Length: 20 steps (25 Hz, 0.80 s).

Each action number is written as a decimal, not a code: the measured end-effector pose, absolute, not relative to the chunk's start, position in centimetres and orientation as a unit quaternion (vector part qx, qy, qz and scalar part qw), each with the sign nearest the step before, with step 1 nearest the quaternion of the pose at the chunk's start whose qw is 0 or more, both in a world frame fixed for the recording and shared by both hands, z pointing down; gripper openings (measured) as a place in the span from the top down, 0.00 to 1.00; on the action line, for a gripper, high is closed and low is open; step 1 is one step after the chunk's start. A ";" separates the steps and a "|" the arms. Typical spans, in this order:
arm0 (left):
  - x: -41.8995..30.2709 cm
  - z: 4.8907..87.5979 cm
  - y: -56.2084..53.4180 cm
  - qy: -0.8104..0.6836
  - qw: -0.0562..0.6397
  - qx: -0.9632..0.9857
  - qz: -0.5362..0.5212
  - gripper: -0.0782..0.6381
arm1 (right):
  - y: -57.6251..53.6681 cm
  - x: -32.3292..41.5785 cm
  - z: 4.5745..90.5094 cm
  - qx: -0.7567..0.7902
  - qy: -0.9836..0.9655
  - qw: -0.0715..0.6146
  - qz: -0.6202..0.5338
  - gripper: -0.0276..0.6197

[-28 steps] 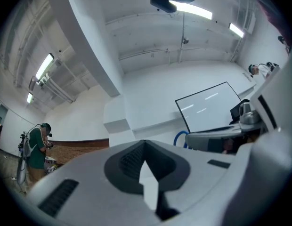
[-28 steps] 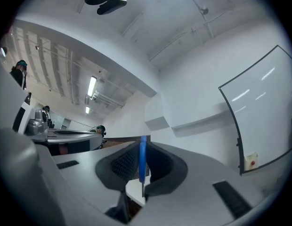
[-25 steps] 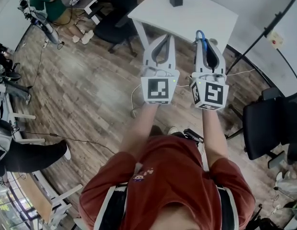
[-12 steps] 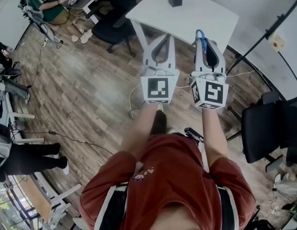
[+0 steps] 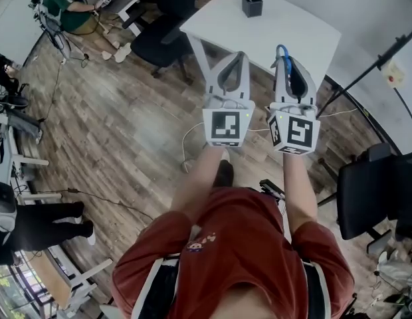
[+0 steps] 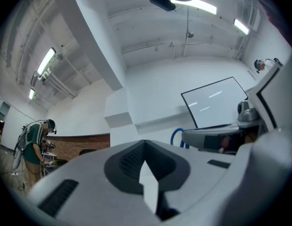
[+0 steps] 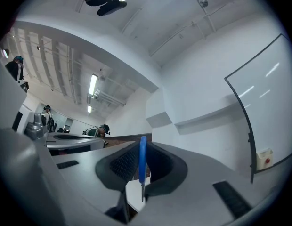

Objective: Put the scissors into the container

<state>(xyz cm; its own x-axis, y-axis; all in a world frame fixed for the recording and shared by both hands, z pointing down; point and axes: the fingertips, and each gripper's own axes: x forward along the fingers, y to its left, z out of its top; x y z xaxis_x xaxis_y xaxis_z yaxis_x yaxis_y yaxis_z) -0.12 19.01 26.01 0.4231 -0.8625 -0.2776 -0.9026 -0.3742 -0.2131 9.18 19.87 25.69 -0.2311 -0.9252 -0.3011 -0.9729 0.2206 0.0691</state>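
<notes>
In the head view the small black container (image 5: pixel 252 4) stands near the far edge of a white table (image 5: pixel 292 35). My right gripper (image 5: pixel 284 58) is shut on the scissors (image 5: pixel 280 49), whose blue handle loop sticks out past the jaw tips. It hangs in the air short of the table's near edge. The right gripper view shows the thin blue handle (image 7: pixel 142 158) edge-on between the pads, pointing at the ceiling. My left gripper (image 5: pixel 241 54) hovers beside it, shut and empty, and its closed jaws (image 6: pixel 145 145) also tilt up at the ceiling.
A black office chair (image 5: pixel 159 28) stands left of the table and another (image 5: pixel 375 191) at the right. A slanted stand pole (image 5: pixel 369 62) runs by the table's right side. Cables cross the wooden floor (image 5: pixel 113 125). People stand at the far left (image 5: pixel 60 5).
The table and container have shifted slightly right and nearer in the head view. Both grippers keep the same pose side by side, the scissors still held.
</notes>
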 end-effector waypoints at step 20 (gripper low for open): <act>-7.6 24.4 3.9 0.534 0.158 -0.828 0.066 0.87 | 4.7 1.9 24.5 -0.616 0.774 0.091 0.116 0.88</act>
